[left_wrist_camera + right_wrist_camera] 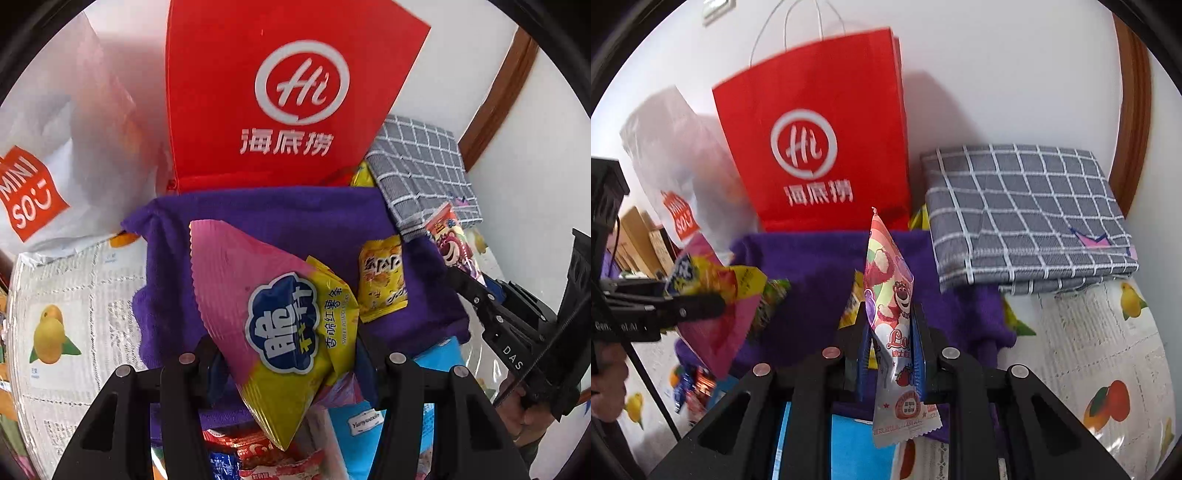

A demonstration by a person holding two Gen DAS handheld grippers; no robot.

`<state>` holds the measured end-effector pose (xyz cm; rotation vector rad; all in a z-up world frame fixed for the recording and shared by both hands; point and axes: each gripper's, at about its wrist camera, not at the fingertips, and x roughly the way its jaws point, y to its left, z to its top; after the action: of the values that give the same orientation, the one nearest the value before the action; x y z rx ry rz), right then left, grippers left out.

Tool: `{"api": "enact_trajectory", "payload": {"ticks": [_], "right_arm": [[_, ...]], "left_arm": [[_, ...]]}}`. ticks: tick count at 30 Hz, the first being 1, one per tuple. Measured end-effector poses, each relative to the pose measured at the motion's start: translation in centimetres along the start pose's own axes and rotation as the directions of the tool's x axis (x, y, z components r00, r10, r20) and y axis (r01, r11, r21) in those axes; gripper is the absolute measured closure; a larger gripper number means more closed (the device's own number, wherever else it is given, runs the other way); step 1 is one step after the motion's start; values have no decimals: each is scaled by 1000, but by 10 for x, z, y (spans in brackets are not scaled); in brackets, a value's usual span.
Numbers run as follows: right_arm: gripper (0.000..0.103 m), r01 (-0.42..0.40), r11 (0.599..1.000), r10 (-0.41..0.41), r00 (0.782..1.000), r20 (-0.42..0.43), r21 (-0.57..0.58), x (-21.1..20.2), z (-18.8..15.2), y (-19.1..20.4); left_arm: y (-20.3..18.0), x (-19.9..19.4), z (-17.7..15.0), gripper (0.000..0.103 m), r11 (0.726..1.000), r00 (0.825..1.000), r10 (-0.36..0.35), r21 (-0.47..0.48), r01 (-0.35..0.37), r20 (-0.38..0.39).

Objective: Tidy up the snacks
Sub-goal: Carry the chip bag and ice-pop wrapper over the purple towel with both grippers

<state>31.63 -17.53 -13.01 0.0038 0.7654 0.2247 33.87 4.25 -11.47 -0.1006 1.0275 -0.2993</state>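
Nearest the left wrist lens, the left gripper [284,354] is clenching a pink-and-yellow sweet potato stick bag [273,328] between its black fingers [207,354], and the bag is tilting up and left above a purple towel [258,221]; a small yellow snack packet [382,280] is lying on that towel just to the right; a red paper bag [280,96] printed with a white Hi logo is standing upright behind the towel, with a white Miniso plastic bag [66,155] to its left and a folded grey checked cloth [421,173] to its right; the right gripper [476,291] is reaching in from the right edge, carrying a bear-printed candy packet [448,240]; red and blue packets are showing below the fingers, too cropped to read.

Closest to the right wrist lens, the right gripper [890,343] is pinching the bear-printed candy packet [890,317] upright, its fingers [918,332] closed tight on both sides; the purple towel [820,269] is spreading behind it, over a fruit-printed tablecloth [1108,369]; the red paper bag [816,144] is standing at the back beside the grey checked cloth [1023,214]; at the left, the left gripper [701,306] is holding the sweet potato stick bag [716,295] above the towel's left edge.
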Motion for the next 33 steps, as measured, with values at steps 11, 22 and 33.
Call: {"api": "enact_trajectory", "payload": {"ticks": [11, 22, 33], "right_arm": [[83, 56, 998, -56, 998, 18, 27, 3, -8, -15], [83, 55, 998, -55, 998, 0, 34, 8, -11, -18], [83, 48, 998, -46, 998, -39, 47, 22, -14, -19]], "left_arm": [[-5, 11, -1, 49, 1000, 1000, 4, -4, -4, -22], [-2, 22, -2, 49, 1000, 999, 15, -19, -16, -49], [-6, 27, -4, 49, 999, 997, 37, 0, -37, -70]]}}
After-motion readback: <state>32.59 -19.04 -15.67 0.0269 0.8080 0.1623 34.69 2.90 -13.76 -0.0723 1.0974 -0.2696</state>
